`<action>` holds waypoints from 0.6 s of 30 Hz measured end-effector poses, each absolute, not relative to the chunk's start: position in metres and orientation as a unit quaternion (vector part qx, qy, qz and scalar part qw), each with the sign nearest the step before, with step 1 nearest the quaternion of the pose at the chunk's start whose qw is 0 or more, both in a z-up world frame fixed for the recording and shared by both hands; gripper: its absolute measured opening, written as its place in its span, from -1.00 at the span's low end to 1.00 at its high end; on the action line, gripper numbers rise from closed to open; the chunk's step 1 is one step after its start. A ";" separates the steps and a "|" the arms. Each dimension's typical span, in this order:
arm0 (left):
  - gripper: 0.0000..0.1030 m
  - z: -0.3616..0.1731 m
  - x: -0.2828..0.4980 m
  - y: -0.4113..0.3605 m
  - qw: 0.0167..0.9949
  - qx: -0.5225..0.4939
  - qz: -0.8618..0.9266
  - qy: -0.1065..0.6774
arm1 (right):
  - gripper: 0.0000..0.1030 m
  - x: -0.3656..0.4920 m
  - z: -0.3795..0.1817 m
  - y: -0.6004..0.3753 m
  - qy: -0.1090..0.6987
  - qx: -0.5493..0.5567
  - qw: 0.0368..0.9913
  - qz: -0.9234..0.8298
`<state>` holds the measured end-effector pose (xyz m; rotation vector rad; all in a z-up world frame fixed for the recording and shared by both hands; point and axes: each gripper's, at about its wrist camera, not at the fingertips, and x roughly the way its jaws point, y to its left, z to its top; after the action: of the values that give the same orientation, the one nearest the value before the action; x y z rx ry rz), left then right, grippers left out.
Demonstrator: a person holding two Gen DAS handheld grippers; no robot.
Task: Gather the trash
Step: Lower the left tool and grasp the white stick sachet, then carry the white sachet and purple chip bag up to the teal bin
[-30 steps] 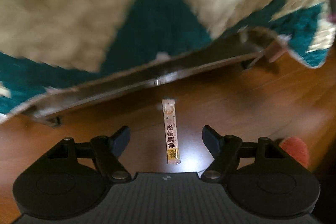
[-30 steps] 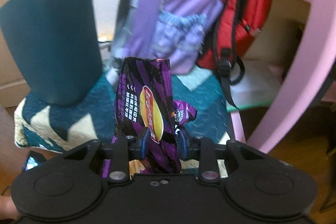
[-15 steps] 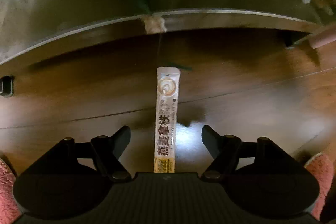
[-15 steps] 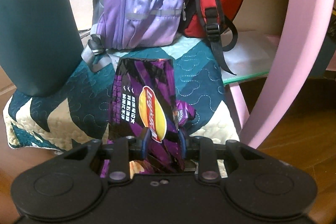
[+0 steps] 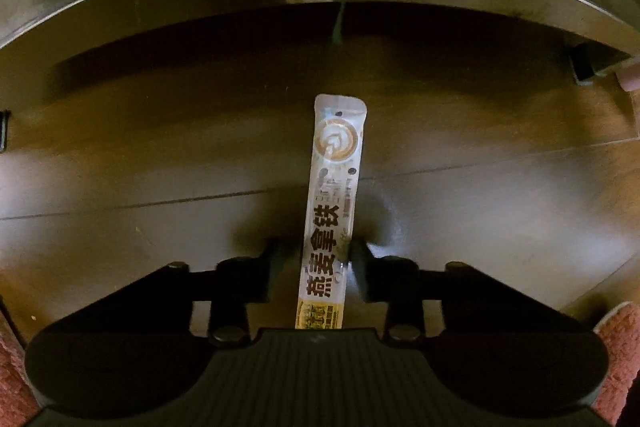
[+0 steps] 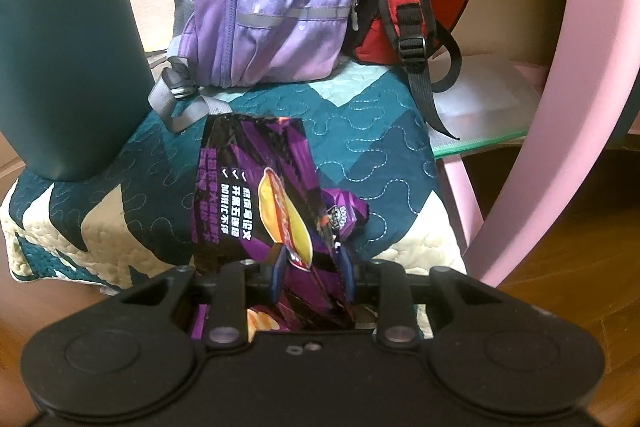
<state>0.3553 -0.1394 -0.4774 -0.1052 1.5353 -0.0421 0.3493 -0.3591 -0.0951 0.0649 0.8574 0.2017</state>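
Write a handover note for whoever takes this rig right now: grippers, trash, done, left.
Left hand-held gripper: pointing down at the wooden floor, jaws just closing around the long white coffee-stick sachet; the right pad touches it, a firm grip is not clear.
Right hand-held gripper: shut on the crumpled purple chip bag.
Dark teal plastic bin stands on the teal-and-cream quilt.
Done: chip bag picked up.
Left: secure and lift the sachet, then likely drop both in the bin.
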 end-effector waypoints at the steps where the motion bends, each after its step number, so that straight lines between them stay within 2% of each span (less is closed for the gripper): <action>1: -0.36 -0.477 0.355 -0.140 0.718 -0.046 -0.019 0.694 | -0.47 0.349 -0.095 -0.359 0.415 0.031 0.904 0.098; 2: -0.40 -0.478 0.354 -0.141 0.719 -0.042 -0.020 0.693 | -0.47 0.350 -0.096 -0.359 0.416 0.033 0.904 0.097; 3: -0.54 -0.478 0.356 -0.144 0.720 -0.038 -0.019 0.692 | -0.47 0.350 -0.096 -0.359 0.416 0.033 0.904 0.096; 12: -0.58 -0.469 0.348 -0.128 0.721 -0.060 0.004 0.690 | -0.48 0.350 -0.096 -0.357 0.413 0.034 0.905 0.093; 18: -0.58 -0.422 0.322 -0.116 0.739 -0.075 0.012 0.669 | -0.55 0.337 -0.086 -0.351 0.401 0.035 0.911 0.094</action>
<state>0.3225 -0.1160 -0.4220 -0.1635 1.4688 0.0261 0.3375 -0.3515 -0.0859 0.0718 0.8265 0.1935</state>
